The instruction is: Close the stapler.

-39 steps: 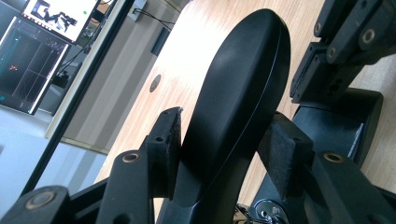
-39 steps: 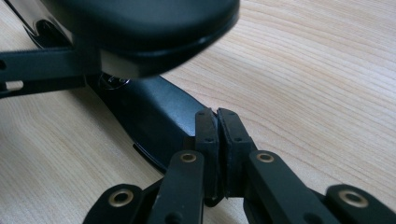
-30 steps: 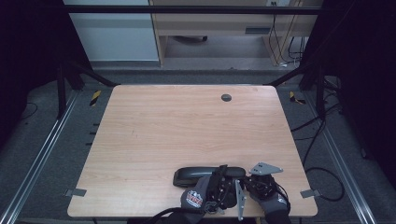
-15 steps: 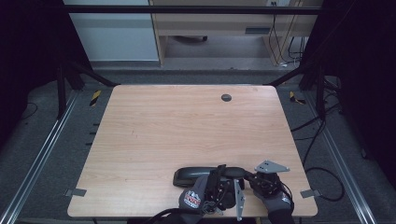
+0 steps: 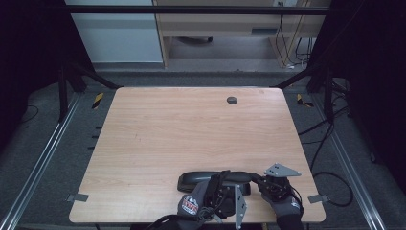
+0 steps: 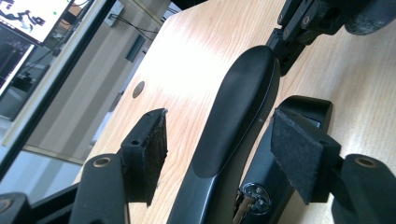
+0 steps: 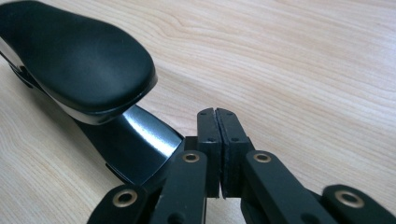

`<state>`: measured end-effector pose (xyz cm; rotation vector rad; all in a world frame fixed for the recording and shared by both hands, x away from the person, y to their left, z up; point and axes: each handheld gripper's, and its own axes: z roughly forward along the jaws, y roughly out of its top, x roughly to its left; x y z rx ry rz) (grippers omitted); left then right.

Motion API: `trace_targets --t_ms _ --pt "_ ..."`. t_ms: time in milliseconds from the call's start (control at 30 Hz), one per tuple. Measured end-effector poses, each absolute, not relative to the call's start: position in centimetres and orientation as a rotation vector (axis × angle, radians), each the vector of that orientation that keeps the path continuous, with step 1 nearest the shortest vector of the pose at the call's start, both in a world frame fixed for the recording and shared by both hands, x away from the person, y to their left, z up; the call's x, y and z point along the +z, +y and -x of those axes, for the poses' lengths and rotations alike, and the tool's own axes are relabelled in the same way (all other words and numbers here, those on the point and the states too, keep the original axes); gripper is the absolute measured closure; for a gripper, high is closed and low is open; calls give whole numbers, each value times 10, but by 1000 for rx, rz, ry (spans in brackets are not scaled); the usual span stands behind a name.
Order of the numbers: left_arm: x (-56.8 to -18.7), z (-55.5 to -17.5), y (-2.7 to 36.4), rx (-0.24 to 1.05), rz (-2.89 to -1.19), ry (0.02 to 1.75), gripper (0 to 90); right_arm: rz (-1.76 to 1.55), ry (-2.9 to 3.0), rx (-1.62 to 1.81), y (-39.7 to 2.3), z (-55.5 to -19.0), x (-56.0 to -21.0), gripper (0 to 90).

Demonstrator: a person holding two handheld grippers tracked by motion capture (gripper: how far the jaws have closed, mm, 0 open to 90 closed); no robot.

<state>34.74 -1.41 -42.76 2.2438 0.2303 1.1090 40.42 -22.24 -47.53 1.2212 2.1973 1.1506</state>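
Since a second ago the right hand-held gripper point(image 5: 256, 179) has shifted a little toward the bench's right edge, its grey three-cornered plate point(image 5: 282, 170) now further right; the black object point(image 5: 214, 179) has stayed where it was, near the front edge of the wooden bench point(image 5: 191, 134), right of centre.

That object is a long, dark, glossy thing with a rounded padded top piece point(image 6: 236, 109) over a black base point(image 6: 299, 116); what exactly it is cannot be told. A small metal fitting point(image 6: 252, 198) shows low on its side in the left gripper view.

Left hand-held gripper point(image 6: 224, 144): released, its two felt-faced pads point(image 6: 156, 140) set wide apart on either side of the object's top piece, neither pad pressing it. A gloved hand point(image 5: 203, 203) holds it at the bench's front edge.

Right hand-held gripper: clenched, pads pressed flat together with nothing between them, just beside the object's shiny lower end point(image 7: 135, 149) in the right gripper view. The rounded top point(image 7: 77, 58) rises at the left of that view. Another gloved hand point(image 5: 282, 203) holds this one.

A small dark round grommet point(image 5: 231, 100) sits near the bench's far edge.
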Motion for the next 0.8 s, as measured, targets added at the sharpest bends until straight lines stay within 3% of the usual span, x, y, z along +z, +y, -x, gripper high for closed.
trace_targets --t_ms 367,800 --pt "-407 -359 17 1010 -2196 355 358 -1217 2142 1181 -230 -404 -465 900" --pt "-398 -384 82 966 -2119 586 364 -1192 2094 1248 -229 -401 -446 900"
